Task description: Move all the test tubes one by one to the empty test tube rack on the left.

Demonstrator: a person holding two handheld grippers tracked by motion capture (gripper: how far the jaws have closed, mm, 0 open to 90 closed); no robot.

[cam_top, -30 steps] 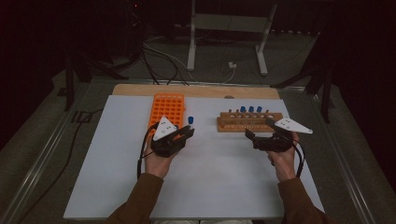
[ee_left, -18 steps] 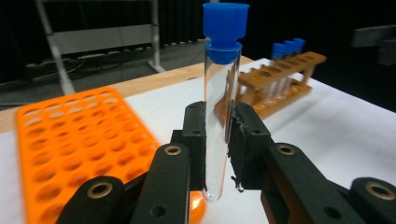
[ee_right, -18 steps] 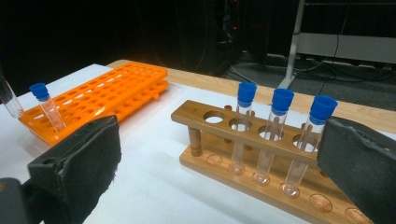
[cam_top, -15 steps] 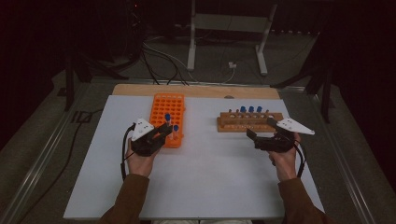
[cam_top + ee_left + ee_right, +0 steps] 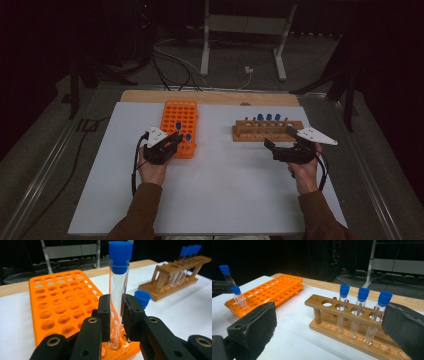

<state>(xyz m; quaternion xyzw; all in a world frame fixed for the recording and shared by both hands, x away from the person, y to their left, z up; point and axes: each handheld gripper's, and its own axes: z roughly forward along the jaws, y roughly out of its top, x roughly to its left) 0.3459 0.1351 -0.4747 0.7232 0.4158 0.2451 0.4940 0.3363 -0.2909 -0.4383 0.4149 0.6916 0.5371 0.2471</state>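
Observation:
My left gripper [image 5: 117, 312] is shut on a clear test tube with a blue cap [image 5: 118, 285], held upright. The tube's lower end sits in a hole at the near corner of the orange rack [image 5: 60, 302]. A second blue-capped tube [image 5: 142, 298] stands in the rack just beyond it. From above, the left gripper [image 5: 167, 145] is at the orange rack's [image 5: 179, 117] near edge. My right gripper [image 5: 279, 139] is open and holds nothing, just in front of the wooden rack [image 5: 267, 130]. Three blue-capped tubes [image 5: 363, 293] stand in the wooden rack [image 5: 332, 307].
Both racks rest on a white mat [image 5: 220, 200] over a wooden tabletop [image 5: 210, 97]. Most holes of the orange rack are unfilled. Behind the table, cables [image 5: 170, 60] and a metal stand [image 5: 245, 30] lie on a dark floor.
My left gripper carried the tube leftward from beside the orange rack to over its near corner and lowered it. The right gripper has stayed still.

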